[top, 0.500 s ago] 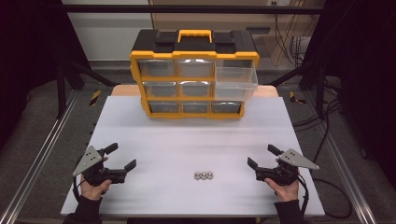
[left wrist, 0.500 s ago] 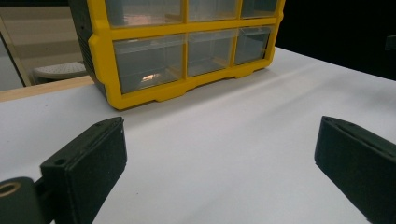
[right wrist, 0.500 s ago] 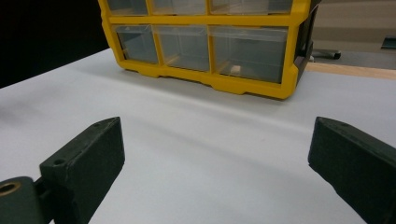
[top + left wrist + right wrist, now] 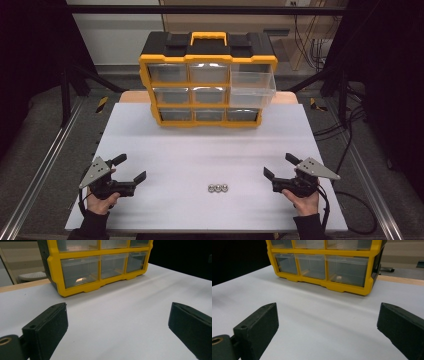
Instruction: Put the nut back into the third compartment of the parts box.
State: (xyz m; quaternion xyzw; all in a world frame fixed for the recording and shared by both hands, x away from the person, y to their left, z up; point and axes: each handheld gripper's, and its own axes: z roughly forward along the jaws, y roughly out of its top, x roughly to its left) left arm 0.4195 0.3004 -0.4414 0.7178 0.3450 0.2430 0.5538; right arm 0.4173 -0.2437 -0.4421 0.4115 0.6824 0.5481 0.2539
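A yellow and black drawer cabinet (image 4: 207, 80) stands at the back of the white table (image 4: 210, 150), with its top right clear drawer (image 4: 252, 87) pulled out. Three small metal balls (image 4: 218, 188) lie in a row near the front edge, between the two hands. My left gripper (image 4: 131, 168) rests at the front left, open and empty. My right gripper (image 4: 280, 166) rests at the front right, open and empty as well. The cabinet (image 4: 100, 265) rises beyond the wide-spread jaws in the left gripper view, and the cabinet (image 4: 324, 262) stands likewise in the right gripper view.
Black metal frame rails (image 4: 45, 165) run along both sides of the table. Cables (image 4: 350, 130) lie on the floor at the right. A wooden board (image 4: 132, 97) peeks out behind the white sheet.
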